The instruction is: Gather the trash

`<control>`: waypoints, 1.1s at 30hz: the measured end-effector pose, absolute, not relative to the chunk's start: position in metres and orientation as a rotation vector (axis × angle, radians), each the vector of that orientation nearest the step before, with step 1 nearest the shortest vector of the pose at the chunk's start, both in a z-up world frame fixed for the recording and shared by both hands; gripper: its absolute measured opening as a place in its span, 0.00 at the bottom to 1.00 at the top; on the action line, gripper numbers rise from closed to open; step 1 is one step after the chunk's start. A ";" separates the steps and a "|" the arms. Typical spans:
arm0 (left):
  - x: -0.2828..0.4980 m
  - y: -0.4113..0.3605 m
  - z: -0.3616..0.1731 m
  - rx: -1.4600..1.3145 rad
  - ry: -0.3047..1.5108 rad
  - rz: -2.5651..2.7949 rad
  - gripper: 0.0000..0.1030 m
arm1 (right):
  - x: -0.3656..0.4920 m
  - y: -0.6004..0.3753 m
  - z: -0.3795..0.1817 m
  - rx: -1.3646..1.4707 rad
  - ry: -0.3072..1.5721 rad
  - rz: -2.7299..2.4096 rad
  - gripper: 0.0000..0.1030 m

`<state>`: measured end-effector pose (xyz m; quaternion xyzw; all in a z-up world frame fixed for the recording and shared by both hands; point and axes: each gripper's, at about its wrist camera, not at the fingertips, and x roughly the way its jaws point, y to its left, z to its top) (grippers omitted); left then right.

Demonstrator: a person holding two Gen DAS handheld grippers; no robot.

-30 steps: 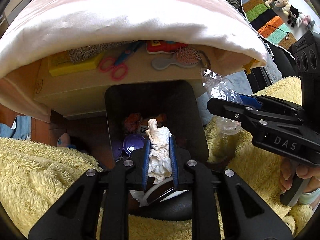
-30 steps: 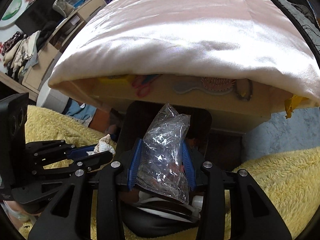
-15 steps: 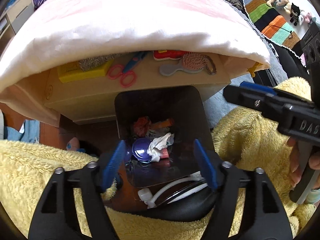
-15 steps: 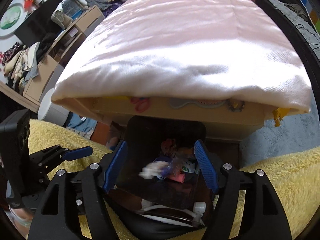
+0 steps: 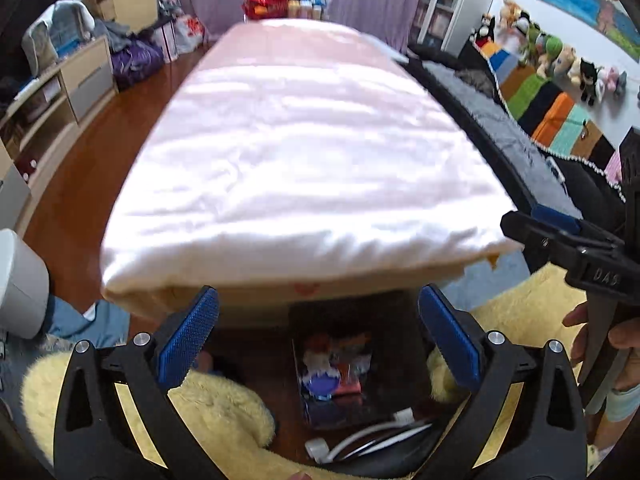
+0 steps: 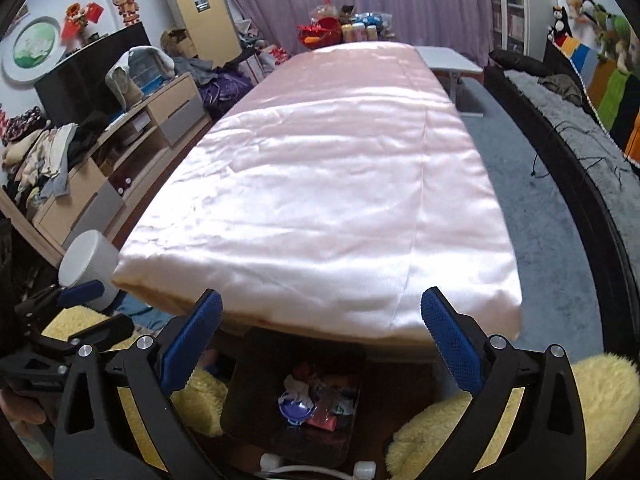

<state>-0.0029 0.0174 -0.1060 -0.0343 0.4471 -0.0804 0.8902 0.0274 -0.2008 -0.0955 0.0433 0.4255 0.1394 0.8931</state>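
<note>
A black trash bin (image 5: 392, 360) (image 6: 248, 384) stands on the floor below the table's near end. It holds mixed trash (image 5: 334, 372) (image 6: 312, 396): a white tissue, a purple lid, red and orange bits. My left gripper (image 5: 318, 336) is open and empty, raised above the bin. My right gripper (image 6: 320, 340) is open and empty too, above the bin. The right gripper shows at the right edge of the left wrist view (image 5: 560, 236). The left gripper shows at the left edge of the right wrist view (image 6: 64, 320).
A long table under a pink cloth (image 5: 304, 152) (image 6: 328, 184) runs ahead. Yellow fluffy fabric (image 5: 216, 404) (image 6: 596, 392) lies on both sides of the bin. White cable and plugs (image 5: 360, 436) lie in front. A white cylinder (image 6: 86, 262) stands left, shelves beyond.
Both grippers opened and dropped the tissue and the clear plastic bag into the bin. Both then lifted and tilted up, so the tabletop now fills the views.
</note>
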 end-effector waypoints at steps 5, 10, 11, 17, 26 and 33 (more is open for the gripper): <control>-0.002 0.022 -0.054 -0.068 0.806 -0.132 0.92 | 0.024 -0.205 -0.049 0.068 0.771 0.254 0.97; 0.009 0.027 -0.020 -0.061 0.740 -0.099 0.92 | 0.023 -0.208 -0.011 0.052 0.689 0.215 0.97; 0.009 0.029 -0.015 -0.062 0.726 -0.088 0.92 | 0.024 -0.209 -0.005 0.062 0.677 0.215 0.97; 0.008 0.028 0.018 -0.061 0.638 -0.074 0.92 | 0.025 -0.210 0.021 0.051 0.607 0.180 0.97; 0.002 0.017 0.045 -0.053 0.551 -0.065 0.92 | 0.017 -0.210 0.043 0.012 0.515 0.139 0.97; -0.007 0.018 0.045 -0.062 0.525 -0.063 0.92 | 0.004 -0.209 0.046 0.005 0.483 0.117 0.97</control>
